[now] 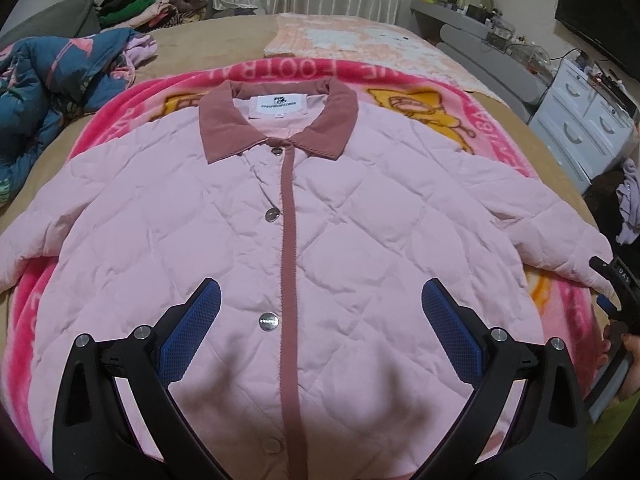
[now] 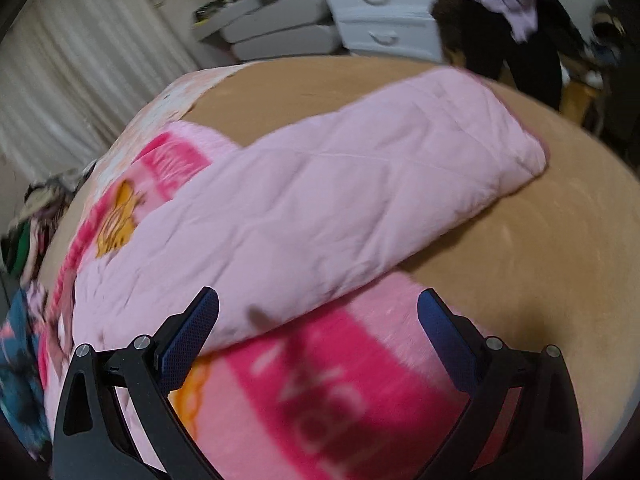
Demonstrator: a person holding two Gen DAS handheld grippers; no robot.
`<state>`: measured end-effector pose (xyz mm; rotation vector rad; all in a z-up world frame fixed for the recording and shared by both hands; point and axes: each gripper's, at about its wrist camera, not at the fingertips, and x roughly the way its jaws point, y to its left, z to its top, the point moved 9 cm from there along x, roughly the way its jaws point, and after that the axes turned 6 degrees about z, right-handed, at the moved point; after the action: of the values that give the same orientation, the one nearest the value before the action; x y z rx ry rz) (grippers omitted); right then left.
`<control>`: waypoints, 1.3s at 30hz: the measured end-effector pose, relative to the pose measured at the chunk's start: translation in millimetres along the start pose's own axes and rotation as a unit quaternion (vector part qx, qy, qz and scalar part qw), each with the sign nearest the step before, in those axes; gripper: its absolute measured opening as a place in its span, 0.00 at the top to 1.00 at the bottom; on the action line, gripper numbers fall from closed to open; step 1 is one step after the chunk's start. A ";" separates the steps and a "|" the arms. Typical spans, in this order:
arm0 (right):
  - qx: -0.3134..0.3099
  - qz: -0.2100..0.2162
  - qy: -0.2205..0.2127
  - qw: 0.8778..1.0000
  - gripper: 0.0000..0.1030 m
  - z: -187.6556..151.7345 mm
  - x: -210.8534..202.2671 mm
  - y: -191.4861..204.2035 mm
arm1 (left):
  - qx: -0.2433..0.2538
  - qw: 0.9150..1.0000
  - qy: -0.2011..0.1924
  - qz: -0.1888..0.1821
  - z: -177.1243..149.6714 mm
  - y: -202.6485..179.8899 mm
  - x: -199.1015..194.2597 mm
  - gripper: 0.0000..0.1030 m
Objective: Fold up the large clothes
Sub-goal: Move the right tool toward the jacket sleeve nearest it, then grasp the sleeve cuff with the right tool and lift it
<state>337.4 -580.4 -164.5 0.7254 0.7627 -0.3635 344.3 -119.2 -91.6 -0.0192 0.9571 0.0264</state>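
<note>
Both grippers, left gripper (image 1: 320, 300) and right gripper (image 2: 318, 308), were spread and empty above the pale pink quilted jacket (image 1: 304, 216), flat on the pink fleece blanket (image 1: 560, 296). I judged it soft, puffy, light; the sleeve (image 2: 320, 192) cuff seemed the best hold.

– What colour is the coat under my tools?

– My pale pink diamond-quilted jacket (image 1: 360, 216) has a dusty-rose corduroy collar (image 1: 276, 120), a matching rose placket strip (image 1: 287, 264) and silver snap buttons (image 1: 273, 214).

– And beneath it?

– A hot-pink fleece blanket with yellow cartoon figures and pale lettering (image 2: 320, 392), on a tan bedspread (image 2: 560, 272). Far left lies a teal quilt with pink prints (image 1: 48, 92). My black grippers carry blue textured pads (image 1: 188, 340).
</note>
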 end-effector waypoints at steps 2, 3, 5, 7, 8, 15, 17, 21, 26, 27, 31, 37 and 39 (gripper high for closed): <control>0.023 -0.004 0.000 1.000 0.04 5.8 6.4 -12.1 | -0.002 1.000 0.001 0.004 1.3 3.3 4.3 0.09; 0.037 -0.008 -0.003 0.999 0.04 11.2 10.6 -21.2 | -0.004 1.000 0.003 0.005 2.0 5.3 6.8 0.09; 0.060 -0.018 -0.008 0.998 0.04 19.9 17.2 -36.5 | -0.006 1.000 0.006 0.008 3.3 9.0 10.9 0.09; 0.095 -0.019 -0.012 0.995 0.04 31.1 26.3 -55.1 | -0.006 1.000 0.007 0.016 6.0 14.4 14.7 0.09; 0.105 -0.019 -0.018 0.994 0.04 36.6 29.1 -61.3 | -0.006 1.000 0.007 0.019 7.3 16.5 15.6 0.09; 0.132 -0.004 -0.052 0.990 0.28 71.0 37.6 -80.4 | -0.019 0.999 0.012 0.039 20.8 47.9 20.2 0.09; 0.120 0.001 -0.057 0.991 0.61 78.6 36.7 -74.7 | -0.026 0.999 0.009 0.040 25.0 55.0 19.6 0.09; 0.060 0.023 -0.090 0.994 0.79 95.9 13.5 -46.0 | -0.032 0.998 0.003 0.048 31.0 69.2 16.4 0.09; -0.017 0.061 -0.129 0.990 0.83 108.5 -26.5 13.8 | -0.032 0.998 -0.009 0.058 39.7 82.6 11.0 0.09; -0.042 0.072 -0.139 0.987 0.84 110.3 -36.6 34.0 | -0.033 0.998 -0.011 0.058 42.0 85.6 9.3 0.09; -0.099 0.112 -0.156 0.976 0.84 110.4 -65.7 94.7 | -0.033 0.997 -0.024 0.065 49.5 98.0 1.7 0.09; -0.159 0.168 -0.161 0.959 0.85 96.9 -92.1 184.4 | -0.035 0.997 -0.041 0.063 60.0 121.3 -13.9 0.09; -0.173 0.182 -0.158 0.955 0.85 91.8 -97.5 209.2 | -0.040 0.996 -0.049 0.063 65.2 131.6 -19.5 0.09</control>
<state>430.1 -494.1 49.1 0.4469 0.3619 -0.0050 382.3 13.9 -38.7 -0.0312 0.8568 0.1798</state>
